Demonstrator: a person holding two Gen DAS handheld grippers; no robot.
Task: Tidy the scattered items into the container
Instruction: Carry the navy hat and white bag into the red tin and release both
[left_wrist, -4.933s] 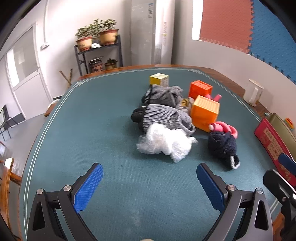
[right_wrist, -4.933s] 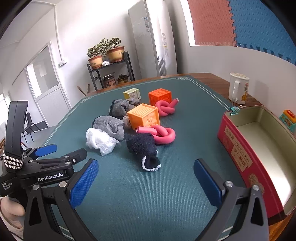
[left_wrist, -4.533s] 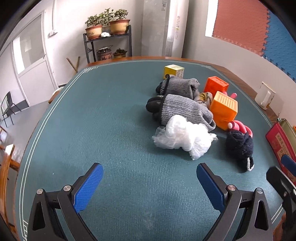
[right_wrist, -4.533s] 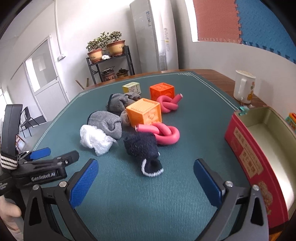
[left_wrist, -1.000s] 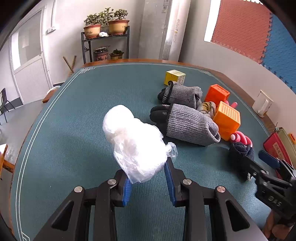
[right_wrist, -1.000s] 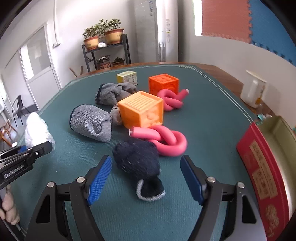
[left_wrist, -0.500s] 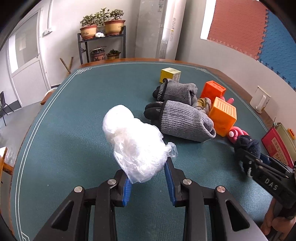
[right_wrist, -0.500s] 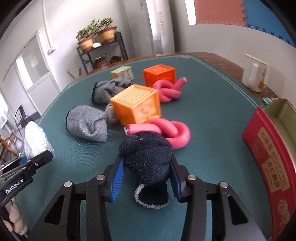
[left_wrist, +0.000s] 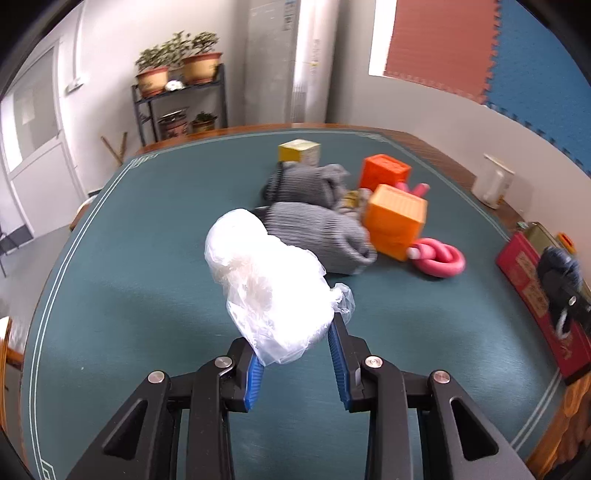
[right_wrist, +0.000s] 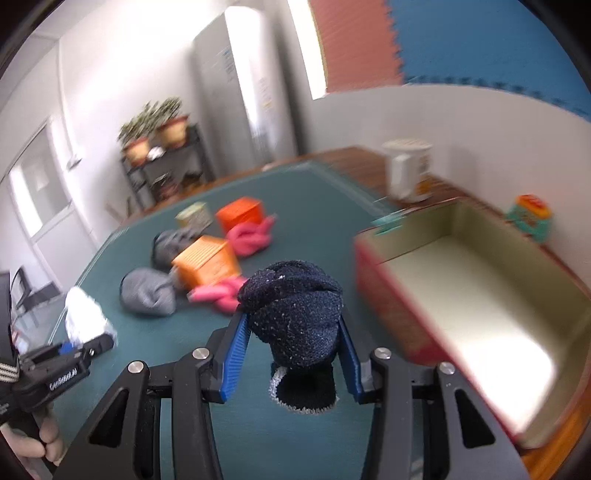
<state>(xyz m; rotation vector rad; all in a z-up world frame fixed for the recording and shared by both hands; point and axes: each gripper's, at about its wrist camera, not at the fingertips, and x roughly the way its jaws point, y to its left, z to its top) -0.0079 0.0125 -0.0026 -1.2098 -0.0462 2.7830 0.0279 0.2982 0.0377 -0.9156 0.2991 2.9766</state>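
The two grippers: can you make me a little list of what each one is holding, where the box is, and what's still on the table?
left gripper: shut on plastic bag
right gripper: shut on navy sock
box: red outside, open, nothing visible inside, to the right of the sock
still on table: two grey socks, two orange cubes, yellow cube, two pink knots

A: Right wrist view is motion-smeared: white jug (right_wrist: 406, 170), cubes, box print unreadable.
B: Red container (right_wrist: 380, 291) is cut by the right edge. In the left view the right hand-held gripper (left_wrist: 563, 291) is blurred and cropped; the plastic bag (left_wrist: 269, 288) hides the pad tips.
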